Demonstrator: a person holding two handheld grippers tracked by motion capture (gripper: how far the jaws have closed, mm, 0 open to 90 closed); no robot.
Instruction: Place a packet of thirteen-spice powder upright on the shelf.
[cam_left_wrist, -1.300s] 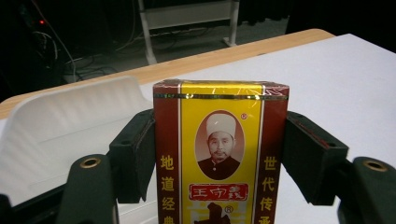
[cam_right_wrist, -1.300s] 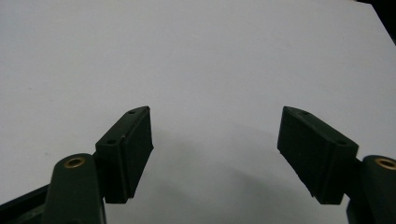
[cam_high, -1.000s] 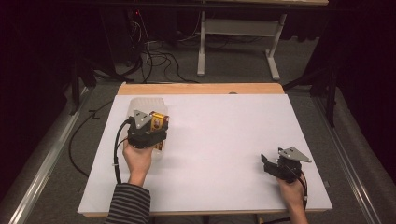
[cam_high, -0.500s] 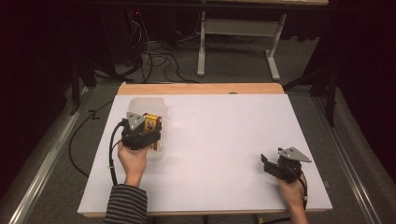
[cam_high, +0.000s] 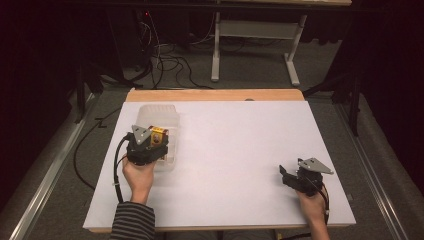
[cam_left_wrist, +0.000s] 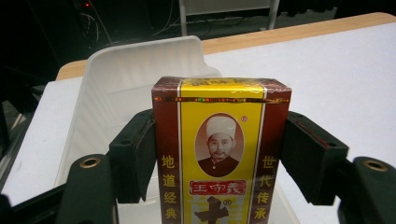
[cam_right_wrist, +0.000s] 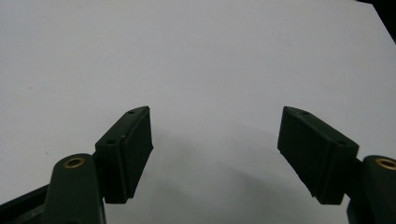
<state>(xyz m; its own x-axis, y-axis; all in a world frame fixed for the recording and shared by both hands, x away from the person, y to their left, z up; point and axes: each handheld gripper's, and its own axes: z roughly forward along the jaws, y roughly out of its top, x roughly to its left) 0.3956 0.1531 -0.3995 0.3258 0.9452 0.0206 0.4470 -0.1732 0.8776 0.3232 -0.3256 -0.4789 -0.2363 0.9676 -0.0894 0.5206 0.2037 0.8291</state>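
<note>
The left gripper (cam_left_wrist: 219, 154) was clamped on the yellow-and-red box (cam_left_wrist: 220, 154), at nine o'clock over the clear tub (cam_high: 159, 117). The right gripper (cam_right_wrist: 215, 154) stood apart, idle. Risk: the box catching the tub's rim, tipping it.

1. A white table (cam_high: 240, 150) with a bare wooden strip (cam_high: 215, 95) along its far edge.
2. A white metal frame (cam_high: 255, 45) on the grey floor beyond (feet spread wide).
3. Dark cables (cam_high: 165, 62) tangled beside it.
</note>
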